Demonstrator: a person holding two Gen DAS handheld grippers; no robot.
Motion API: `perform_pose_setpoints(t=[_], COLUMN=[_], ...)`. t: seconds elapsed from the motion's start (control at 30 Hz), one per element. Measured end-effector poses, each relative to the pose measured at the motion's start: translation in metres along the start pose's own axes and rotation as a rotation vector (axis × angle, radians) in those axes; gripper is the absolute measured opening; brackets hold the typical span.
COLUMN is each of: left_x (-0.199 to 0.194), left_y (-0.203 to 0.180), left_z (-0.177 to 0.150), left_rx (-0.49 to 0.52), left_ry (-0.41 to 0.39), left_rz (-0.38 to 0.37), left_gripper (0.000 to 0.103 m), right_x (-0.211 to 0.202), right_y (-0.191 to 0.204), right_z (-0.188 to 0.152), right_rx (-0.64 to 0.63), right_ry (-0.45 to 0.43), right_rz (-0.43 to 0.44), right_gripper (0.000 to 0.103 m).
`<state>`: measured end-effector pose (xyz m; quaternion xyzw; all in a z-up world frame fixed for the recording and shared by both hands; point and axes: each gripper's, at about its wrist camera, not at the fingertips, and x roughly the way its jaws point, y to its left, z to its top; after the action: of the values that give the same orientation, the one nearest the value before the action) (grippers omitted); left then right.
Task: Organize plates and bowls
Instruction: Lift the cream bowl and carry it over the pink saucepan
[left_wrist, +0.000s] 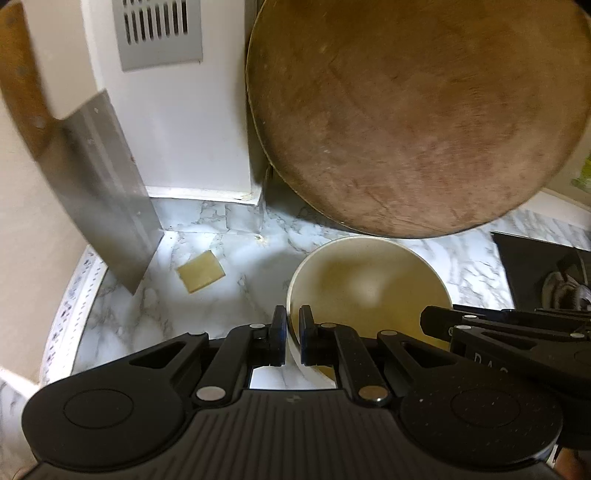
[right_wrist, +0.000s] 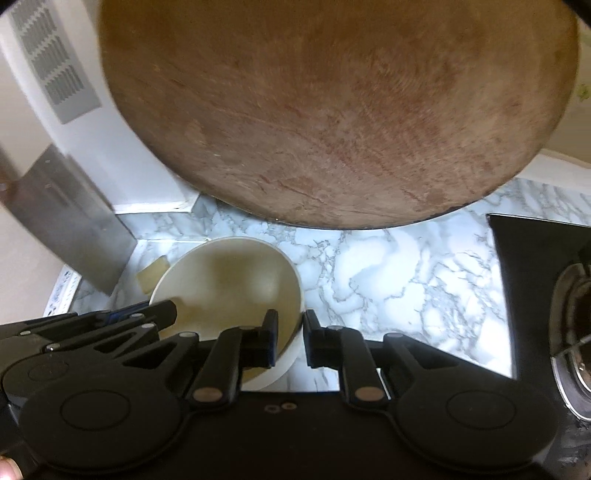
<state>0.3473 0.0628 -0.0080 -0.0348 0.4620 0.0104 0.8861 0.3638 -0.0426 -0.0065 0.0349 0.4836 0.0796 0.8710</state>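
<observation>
We had the cream bowl (left_wrist: 369, 291) low in the frame, its near rim clamped on one side by the left gripper (left_wrist: 293, 338) and on the other by the right gripper (right_wrist: 290, 341), each pinched narrow on the wall. It sat over the marble counter (right_wrist: 399, 273), below the round wooden board (left_wrist: 417, 110), the cleaver (left_wrist: 107, 192) at left. We judged that carrying it needed level, matched hands.

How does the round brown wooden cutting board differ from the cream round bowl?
The round brown wooden cutting board is flat, dark and scratched; the cream round bowl is deep, pale and smooth. The board stands on edge against the wall; the bowl sits upright, gripped at its rim. The board looks far wider. Both are round.
</observation>
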Motion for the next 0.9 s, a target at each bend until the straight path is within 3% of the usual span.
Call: perform_pose_setpoints(t=[0.53,0.9], left_x=[-0.118,-0.157], left_y=[-0.039,-0.053], left_z=[-0.057,-0.117], left_rx=[0.020,0.004], left_ry=[-0.085,-0.076], left_rz=[0.046,0.054], left_gripper=[0.006,0.006], right_x=[-0.115,-0.156], right_y=[0.003,-0.003], right_z=[-0.055,-0.113], right_rx=[-0.088,-0.145], right_ry=[-0.074,-0.070], right_rz=[0.033,0.047], right_gripper=[0.016,0.016])
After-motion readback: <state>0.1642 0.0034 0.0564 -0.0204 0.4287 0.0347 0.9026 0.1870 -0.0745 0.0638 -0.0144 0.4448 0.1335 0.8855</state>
